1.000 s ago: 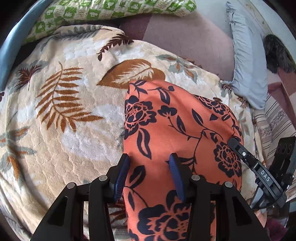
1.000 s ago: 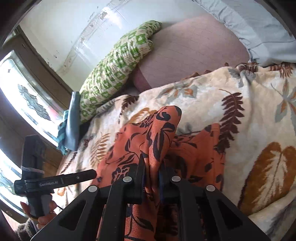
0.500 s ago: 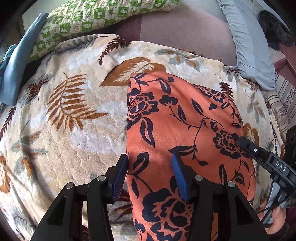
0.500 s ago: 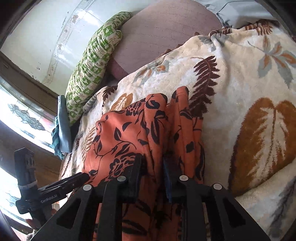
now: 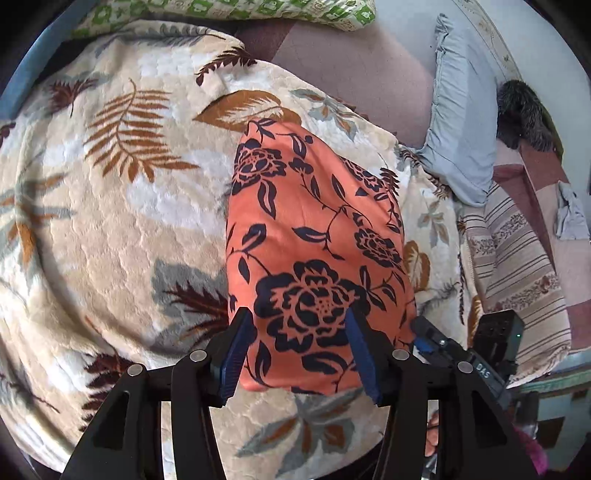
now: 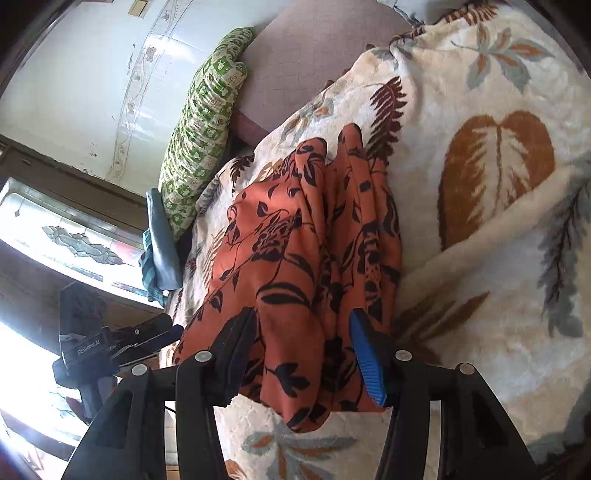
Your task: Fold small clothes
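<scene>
Garment (image 5: 314, 236), orange with dark floral print, lies folded into a long strip on the leaf-print blanket (image 5: 122, 206), near the bed's front edge. Left gripper (image 5: 301, 350) has just been opening: jaws apart, straddling the near end of the cloth, pads not pressing it as far as I can see. Right gripper (image 6: 303, 354) same story, jaws just parted from a pinch, the bunched right-hand layers sitting loose between them. I read the step as release after a fold. To do it well: back both tools straight off so the pads don't drag the top layer, then check the right edge; from the right wrist view it's ridged and wrinkled, layers not flush, near corner drooping over the blanket. Smooth it or re-pinch before the next fold, else the bulk carries through. Surroundings: green patterned pillow (image 5: 236, 9) and grey-blue pillow (image 5: 458, 122) at the far side, well apart from the work; striped cloth (image 5: 517, 254) off to the right; blue folded fabric (image 6: 162, 240) by the window. Nothing blocks the fold path. Plush blanket is soft and lumpy, so creases won't set sharply.
</scene>
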The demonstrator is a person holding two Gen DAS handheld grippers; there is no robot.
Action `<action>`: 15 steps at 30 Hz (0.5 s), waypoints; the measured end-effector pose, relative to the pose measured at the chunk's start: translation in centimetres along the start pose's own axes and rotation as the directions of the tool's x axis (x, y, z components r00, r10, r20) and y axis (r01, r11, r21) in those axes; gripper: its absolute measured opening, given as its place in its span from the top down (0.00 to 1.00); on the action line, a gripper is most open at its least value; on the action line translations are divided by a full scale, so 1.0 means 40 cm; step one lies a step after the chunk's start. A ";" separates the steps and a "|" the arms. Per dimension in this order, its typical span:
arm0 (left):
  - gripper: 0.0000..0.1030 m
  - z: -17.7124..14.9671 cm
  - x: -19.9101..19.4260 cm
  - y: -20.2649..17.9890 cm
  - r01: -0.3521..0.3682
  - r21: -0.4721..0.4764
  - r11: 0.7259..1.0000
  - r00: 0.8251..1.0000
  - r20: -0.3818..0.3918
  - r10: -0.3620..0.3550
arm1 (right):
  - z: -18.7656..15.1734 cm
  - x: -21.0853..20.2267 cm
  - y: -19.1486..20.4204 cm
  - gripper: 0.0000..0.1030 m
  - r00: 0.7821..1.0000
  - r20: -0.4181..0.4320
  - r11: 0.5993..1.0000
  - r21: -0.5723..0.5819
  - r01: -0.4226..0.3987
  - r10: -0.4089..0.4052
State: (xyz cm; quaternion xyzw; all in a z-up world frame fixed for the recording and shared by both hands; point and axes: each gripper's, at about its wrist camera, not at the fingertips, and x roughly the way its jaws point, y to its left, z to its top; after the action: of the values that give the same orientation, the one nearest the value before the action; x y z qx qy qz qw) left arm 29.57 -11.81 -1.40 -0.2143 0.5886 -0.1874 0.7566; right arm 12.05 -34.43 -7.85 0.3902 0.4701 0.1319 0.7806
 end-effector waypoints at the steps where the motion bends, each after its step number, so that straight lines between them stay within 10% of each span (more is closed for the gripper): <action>1: 0.44 -0.011 0.005 0.011 0.018 -0.016 1.000 1.000 -0.013 -0.018 | -0.010 0.014 -0.003 0.47 1.000 -0.010 1.000 0.005 -0.010 0.010; 2: 0.44 -0.019 0.018 0.020 0.020 -0.028 0.999 0.999 -0.033 -0.021 | -0.018 0.030 -0.002 0.48 1.000 -0.026 1.000 -0.002 -0.006 0.006; 4: 0.46 -0.022 0.042 0.027 -0.023 -0.047 0.999 0.998 -0.058 0.021 | -0.018 0.044 0.026 0.85 0.999 -0.040 0.998 -0.061 0.021 -0.024; 9: 0.40 -0.009 0.056 0.039 -0.075 -0.042 0.996 0.996 -0.059 0.073 | 0.008 -0.043 0.184 0.85 0.985 0.118 0.920 -0.356 0.162 -0.128; 15: 0.41 -0.034 0.135 0.059 -0.148 0.011 0.989 0.975 -0.168 0.148 | -0.018 0.053 0.056 0.80 0.948 -0.047 0.899 -0.337 0.280 -0.314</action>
State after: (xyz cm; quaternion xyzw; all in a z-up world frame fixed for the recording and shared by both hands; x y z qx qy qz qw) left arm 29.60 -12.89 -7.34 -0.1539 0.6648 -0.1474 0.7160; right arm 12.92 -31.40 -7.74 0.1722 0.5342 0.1066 0.8207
